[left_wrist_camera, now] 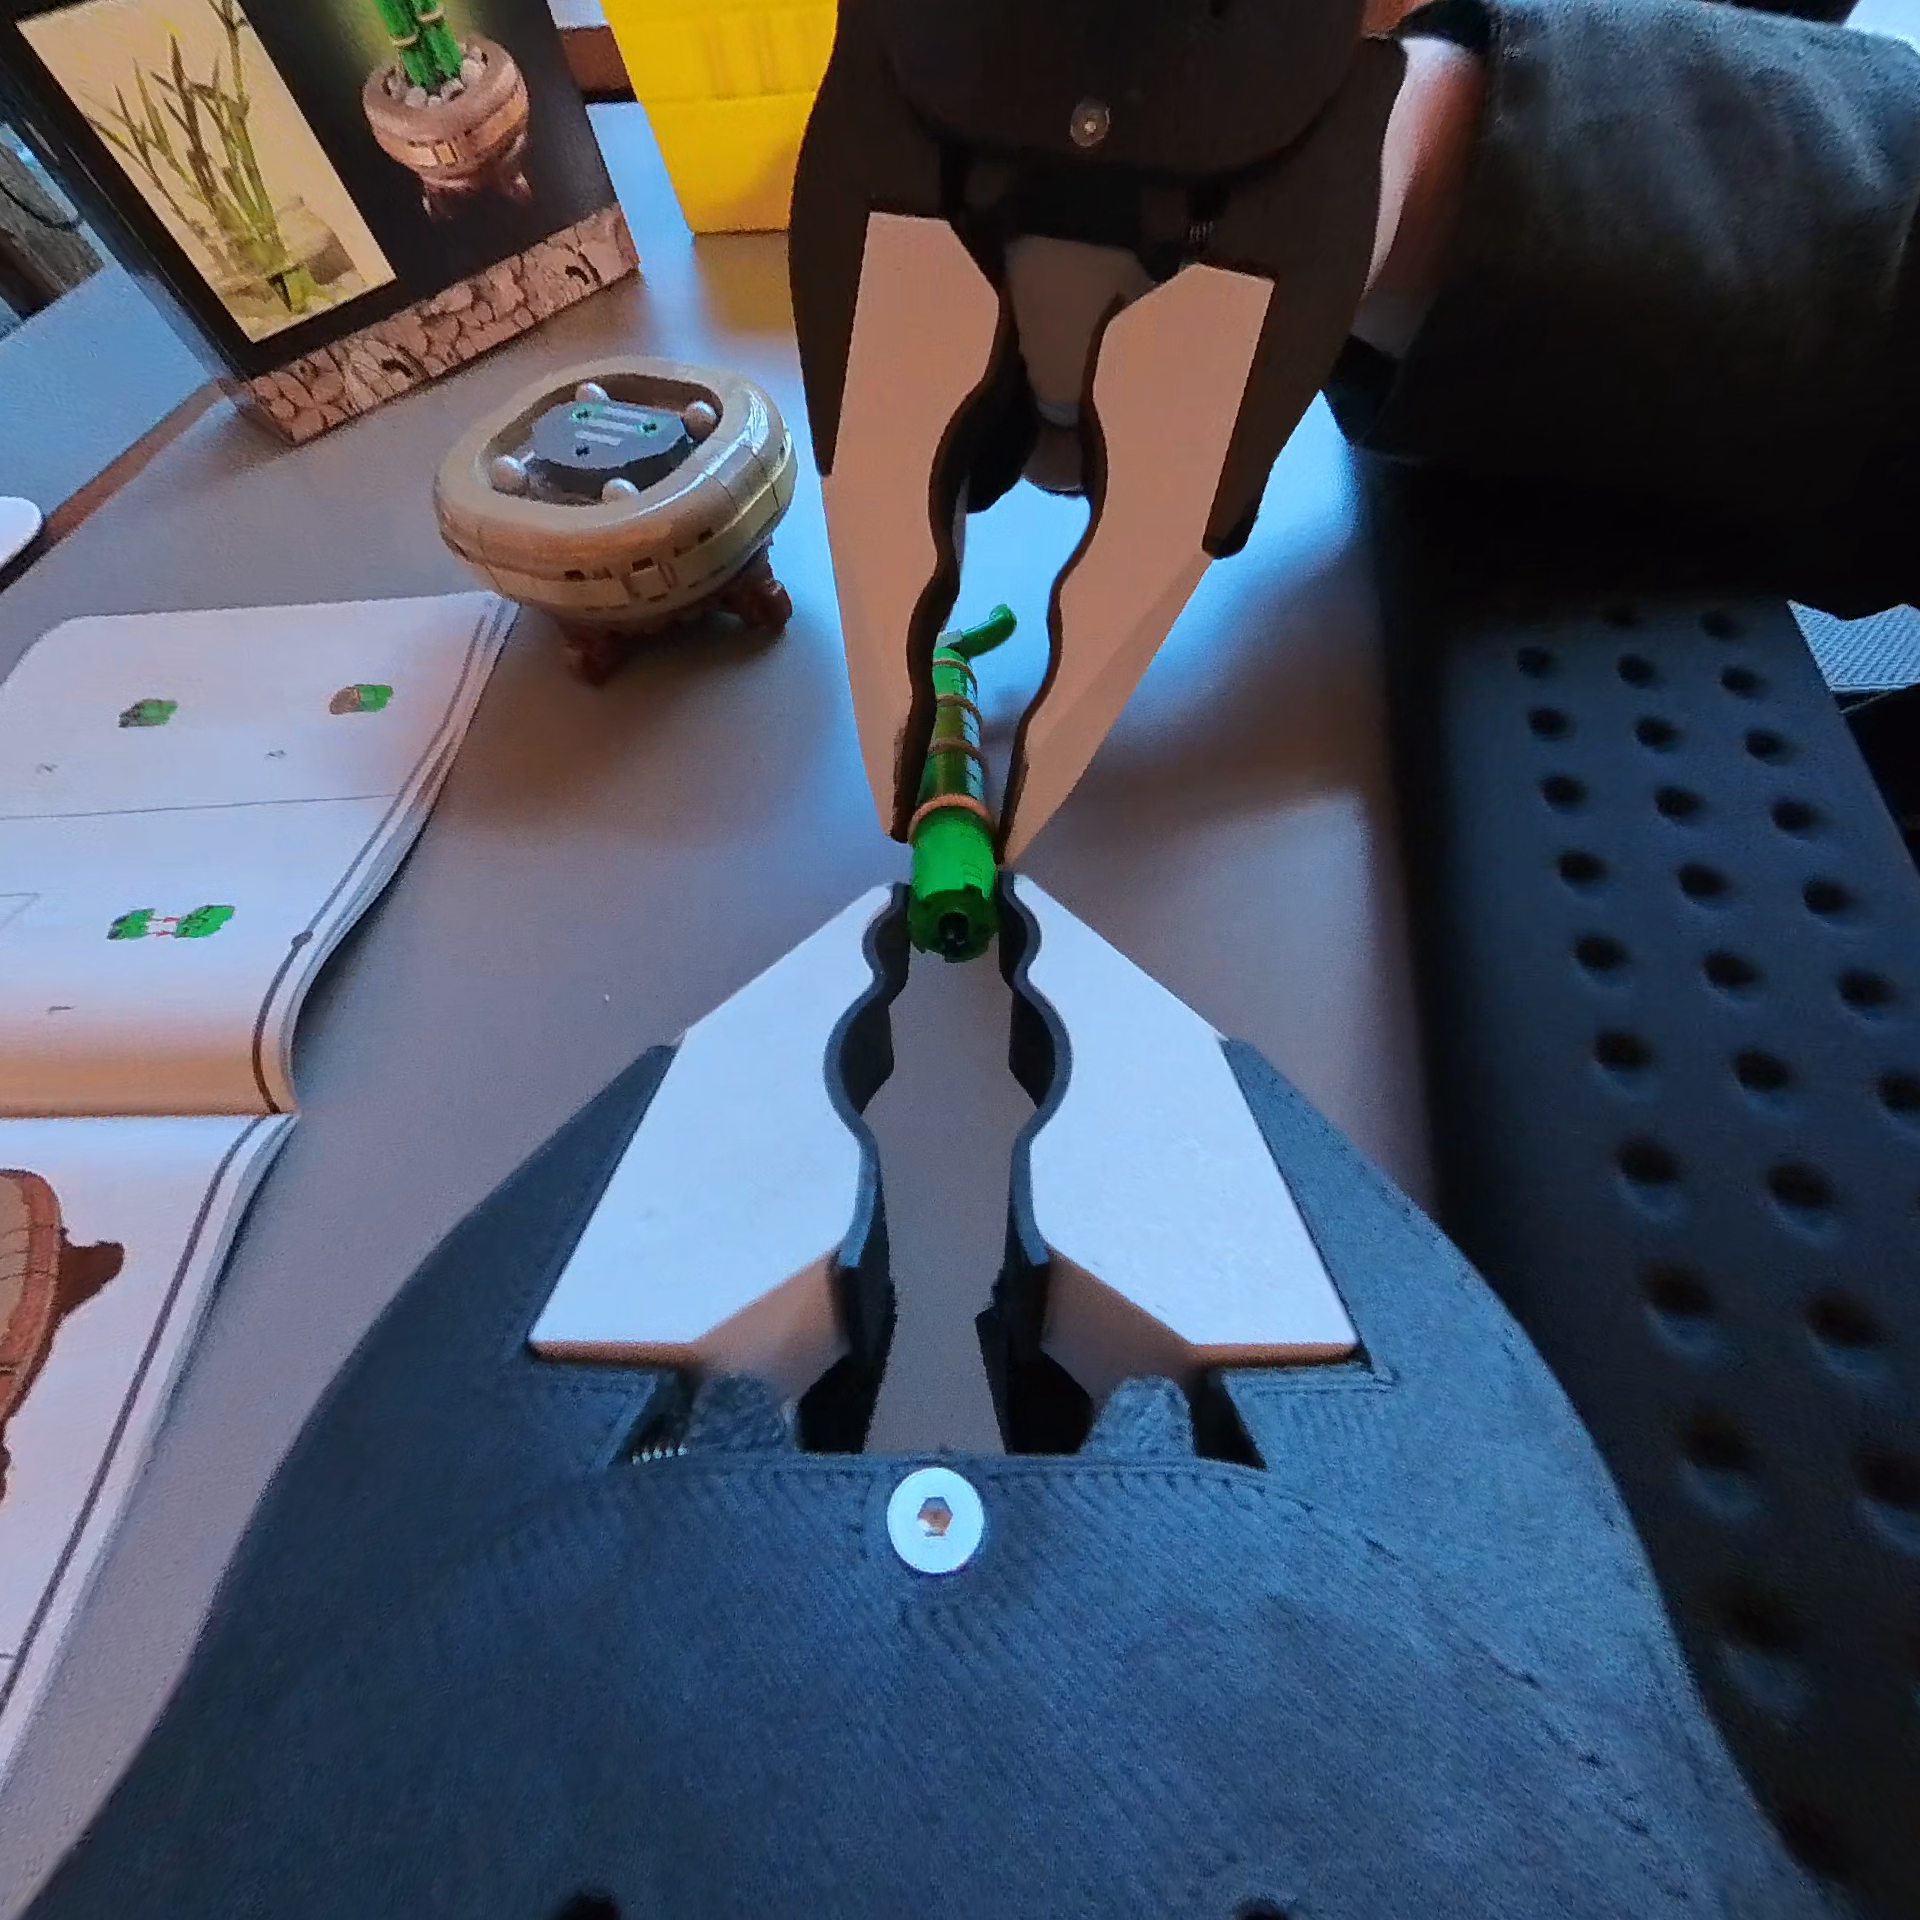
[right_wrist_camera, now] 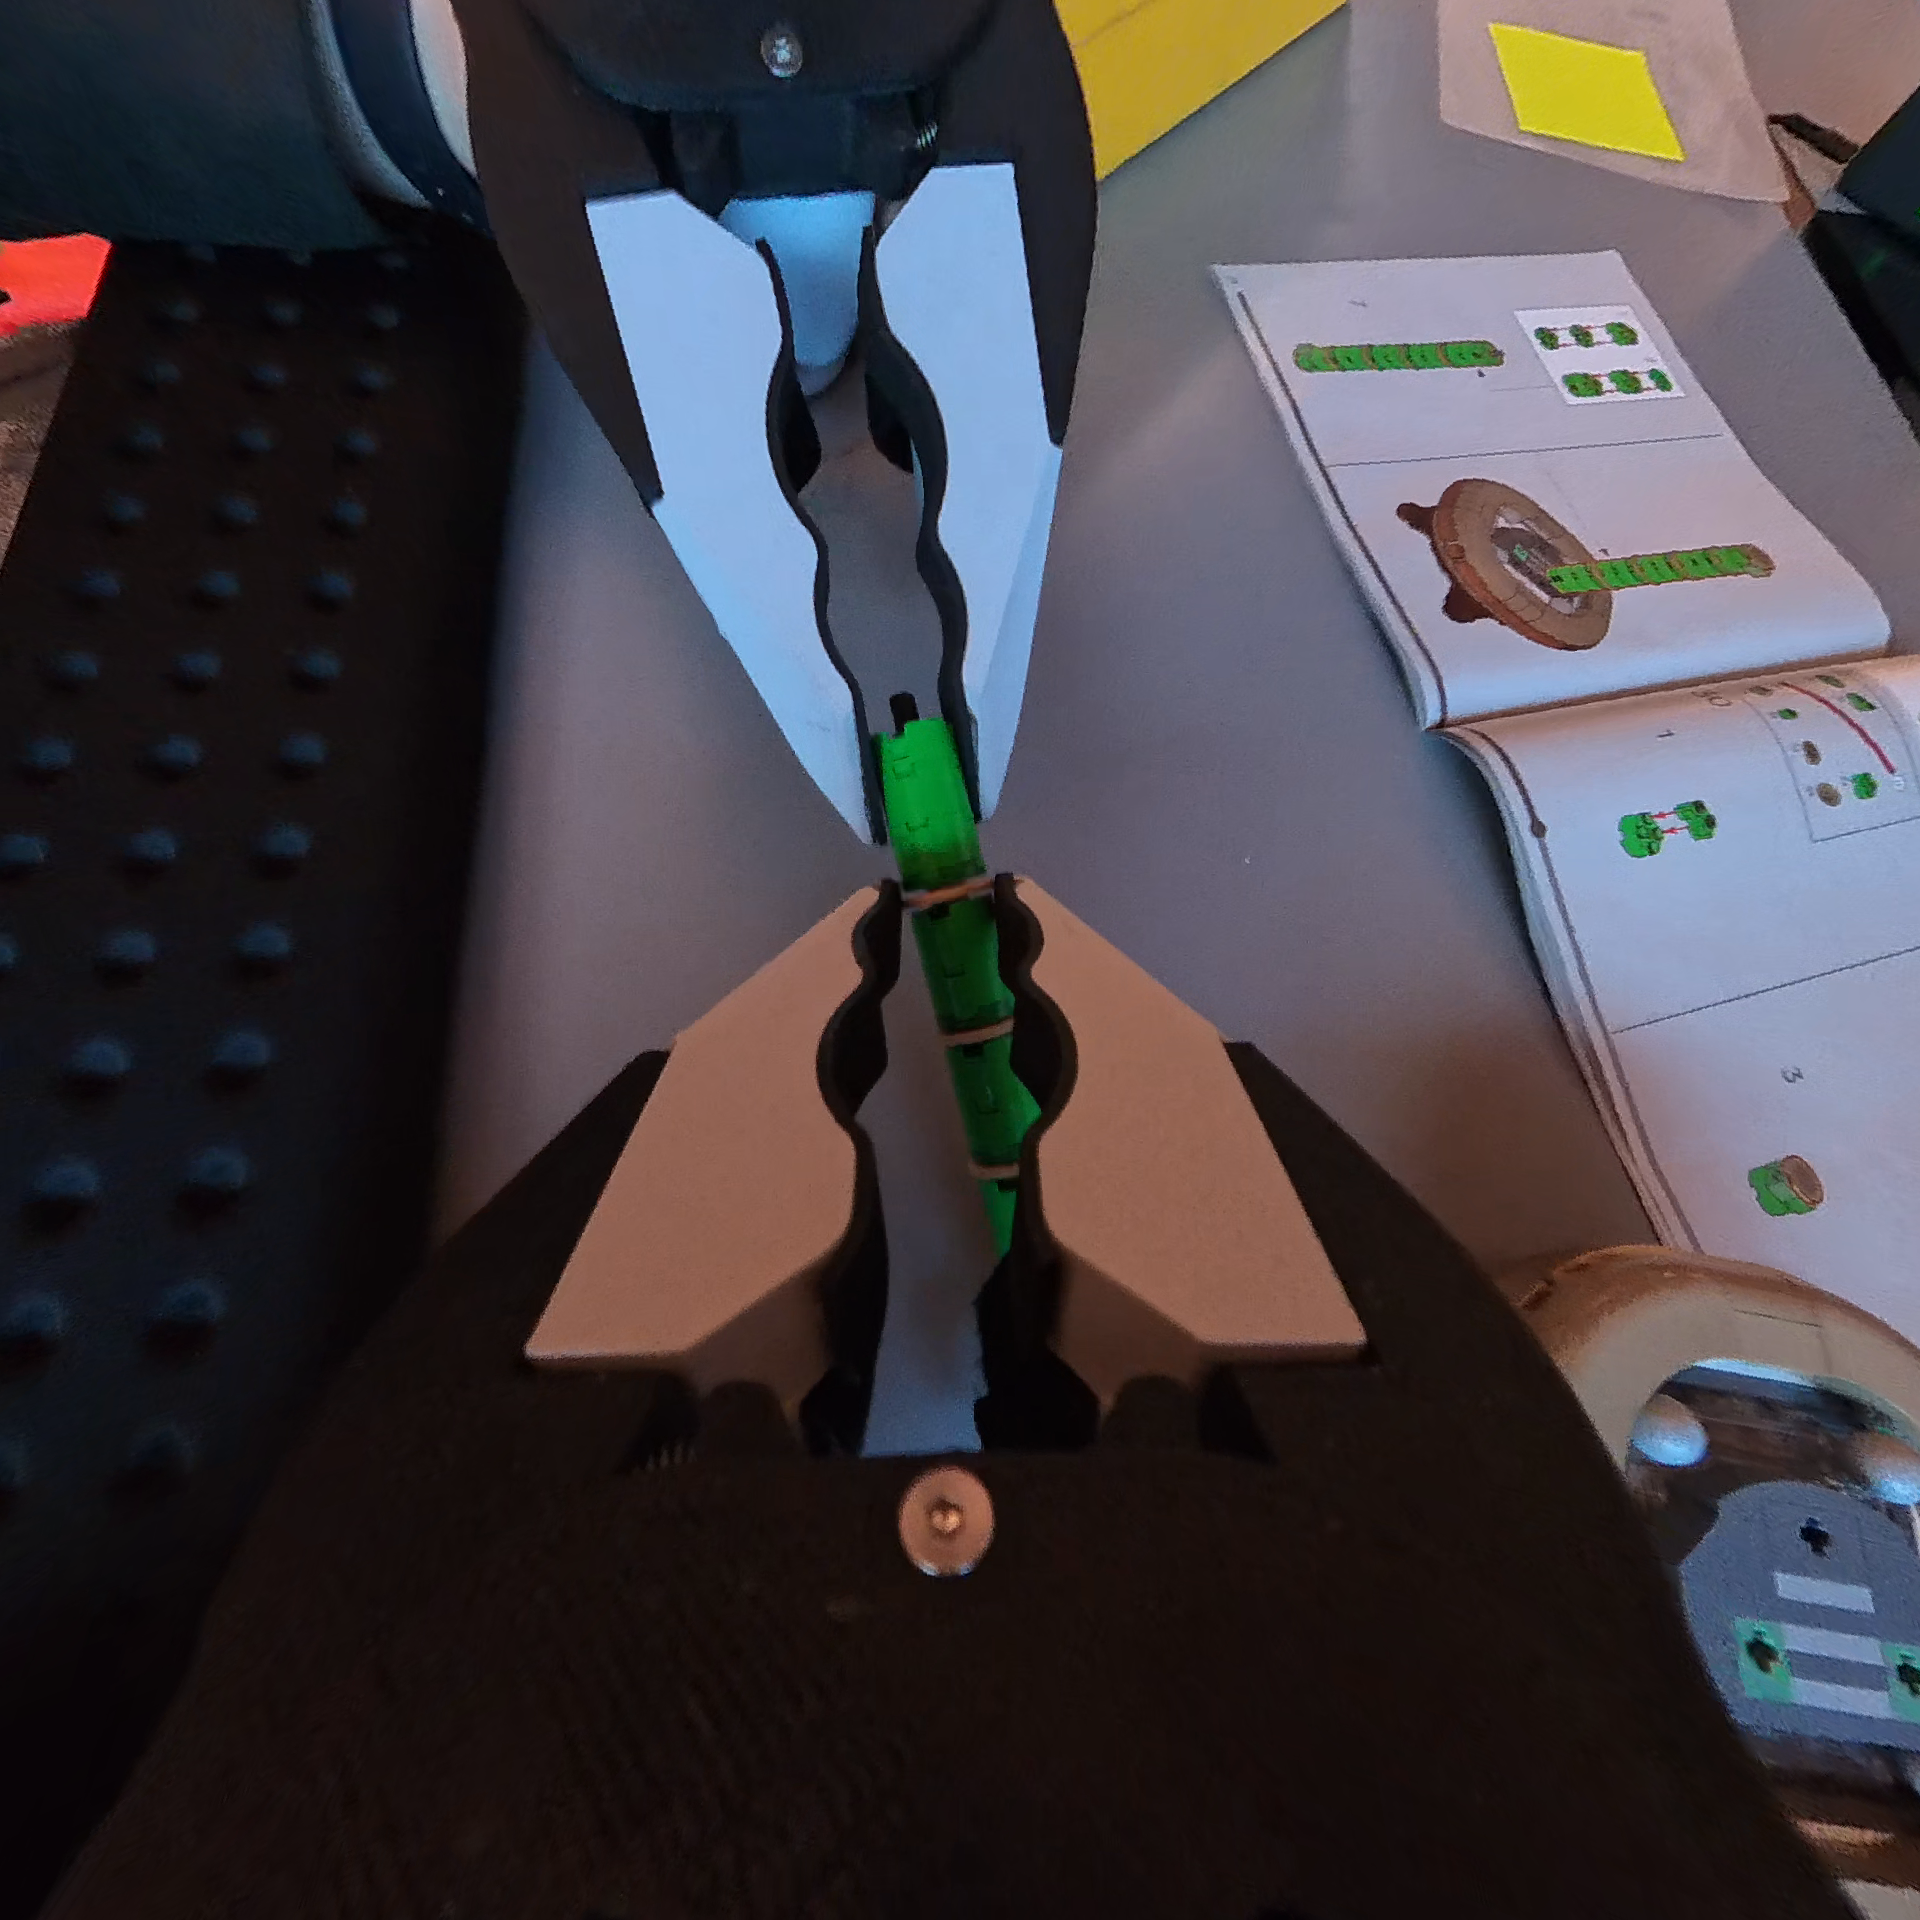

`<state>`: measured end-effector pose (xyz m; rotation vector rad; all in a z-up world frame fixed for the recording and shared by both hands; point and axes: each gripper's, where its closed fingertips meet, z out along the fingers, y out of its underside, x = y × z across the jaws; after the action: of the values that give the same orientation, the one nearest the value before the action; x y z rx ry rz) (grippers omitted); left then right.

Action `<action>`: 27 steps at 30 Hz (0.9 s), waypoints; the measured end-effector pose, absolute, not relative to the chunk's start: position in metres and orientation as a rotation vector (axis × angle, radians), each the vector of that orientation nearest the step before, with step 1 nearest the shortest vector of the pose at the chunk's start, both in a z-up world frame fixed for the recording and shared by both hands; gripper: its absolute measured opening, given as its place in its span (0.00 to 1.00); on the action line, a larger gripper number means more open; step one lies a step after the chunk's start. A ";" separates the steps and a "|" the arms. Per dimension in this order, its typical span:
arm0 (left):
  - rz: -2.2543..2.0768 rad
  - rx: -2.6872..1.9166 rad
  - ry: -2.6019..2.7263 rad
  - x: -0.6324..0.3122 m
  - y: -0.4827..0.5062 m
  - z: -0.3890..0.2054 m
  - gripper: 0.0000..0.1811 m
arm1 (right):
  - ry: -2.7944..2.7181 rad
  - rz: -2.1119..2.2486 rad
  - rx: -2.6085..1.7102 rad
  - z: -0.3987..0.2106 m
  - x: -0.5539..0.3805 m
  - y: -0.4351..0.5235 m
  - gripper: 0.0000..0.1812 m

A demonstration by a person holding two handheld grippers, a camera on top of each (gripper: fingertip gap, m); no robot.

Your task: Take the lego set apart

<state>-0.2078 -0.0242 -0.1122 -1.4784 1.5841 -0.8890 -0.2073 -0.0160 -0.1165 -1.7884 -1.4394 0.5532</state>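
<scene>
Evidently both the left gripper and the right gripper are clamped on the green stalk, so uneven pulling could, seemingly, scatter segments.

pot and booklet crowd the left.

Grey table beside a black perforated chair seat.

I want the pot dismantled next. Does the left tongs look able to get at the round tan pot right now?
Probably not yet. The left tongs is shut on the end of the green bamboo stalk, shared with the right tongs. The pot stands uncovered on the table to the left, so its path looks free after release.
</scene>
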 end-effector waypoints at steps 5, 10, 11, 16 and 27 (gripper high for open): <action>-0.963 -1.493 1.545 -0.212 -0.027 -0.107 0.08 | -1.468 0.506 -1.814 -0.127 -0.204 -0.015 0.09; -1.001 -1.548 1.532 -0.211 -0.028 -0.113 0.17 | -1.497 0.511 -1.731 -0.119 -0.217 -0.023 0.08; -1.005 -1.550 1.554 -0.210 -0.031 -0.116 0.13 | -1.506 0.500 -1.730 -0.119 -0.218 -0.023 0.08; -0.953 -1.532 1.589 -0.210 -0.033 -0.120 0.14 | -1.532 0.460 -1.746 -0.125 -0.216 -0.022 0.08; -0.999 -1.548 1.572 -0.212 -0.033 -0.113 0.08 | -1.526 0.453 -1.716 -0.124 -0.222 -0.022 0.13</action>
<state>-0.2122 -0.0333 -0.1135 -1.5484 1.5721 -0.9987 -0.2222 -0.0216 -0.1242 -1.7160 -1.5257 0.4527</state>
